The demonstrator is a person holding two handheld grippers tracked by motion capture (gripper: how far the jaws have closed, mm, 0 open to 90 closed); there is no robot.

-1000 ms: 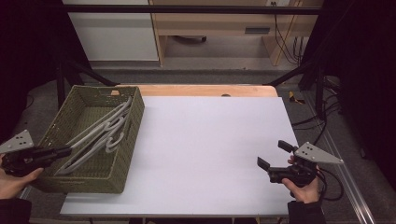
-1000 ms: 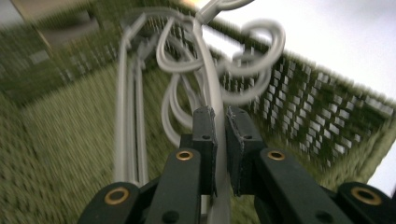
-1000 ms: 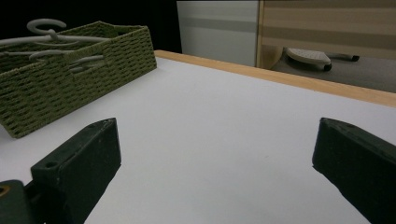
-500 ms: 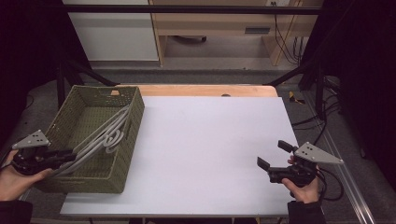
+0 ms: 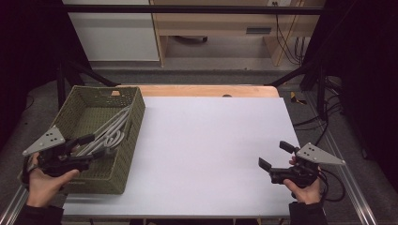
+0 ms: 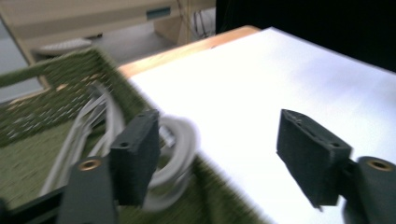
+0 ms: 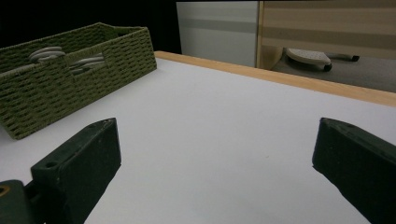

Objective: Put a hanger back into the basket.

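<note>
at the table's left, your green woven basket (image 5: pixel 126 140) holds pale grey hangers (image 5: pixel 110 133); left gripper (image 5: pixel 91 149) and right gripper (image 5: pixel 276 155) both gape, empty.

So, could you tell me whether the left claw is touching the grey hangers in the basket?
Cannot tell. In the blurred left gripper view the left claw stands open, one jaw overlapping the grey hangers; no contact or gap shows plainly.

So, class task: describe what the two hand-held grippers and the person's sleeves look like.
Each is a black pistol-style tool with two flat black jaws and a grey three-cornered plate dotted with holes on top: left gripper, right gripper. A black cable trails from the right one. The sleeves are dark.
</note>
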